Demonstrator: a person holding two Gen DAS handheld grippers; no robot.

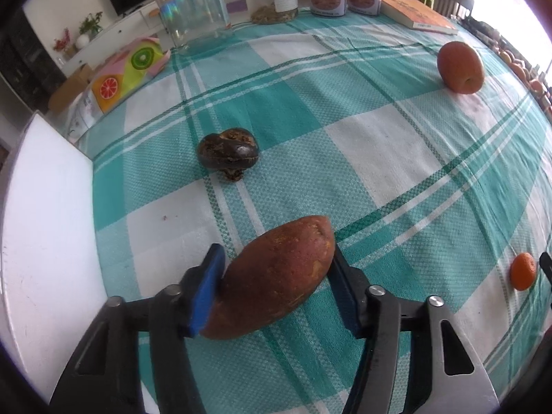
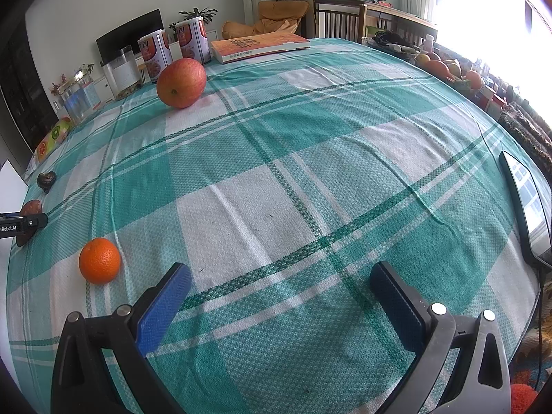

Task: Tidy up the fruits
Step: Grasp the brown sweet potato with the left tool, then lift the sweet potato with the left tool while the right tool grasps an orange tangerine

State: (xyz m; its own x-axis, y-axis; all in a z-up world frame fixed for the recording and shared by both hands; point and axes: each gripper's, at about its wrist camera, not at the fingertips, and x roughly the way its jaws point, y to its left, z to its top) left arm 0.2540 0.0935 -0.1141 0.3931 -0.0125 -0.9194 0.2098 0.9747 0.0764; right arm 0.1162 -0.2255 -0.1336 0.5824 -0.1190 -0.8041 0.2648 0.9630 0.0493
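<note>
Left tongs [image 1: 276, 286] clamp the reddish-brown fruit [image 1: 272, 276] on the table [image 1: 396, 158] for sorting, while right tongs [image 2: 279, 296] wait apart, empty.

A reddish-brown sweet potato [image 1: 276, 276] lies slantwise at lower centre of the left wrist view. Above it sits a dark, wrinkled fruit [image 1: 227, 153], upper right a large red-orange apple [image 1: 460, 67] on its side, far right a small orange [image 1: 523, 271].
</note>
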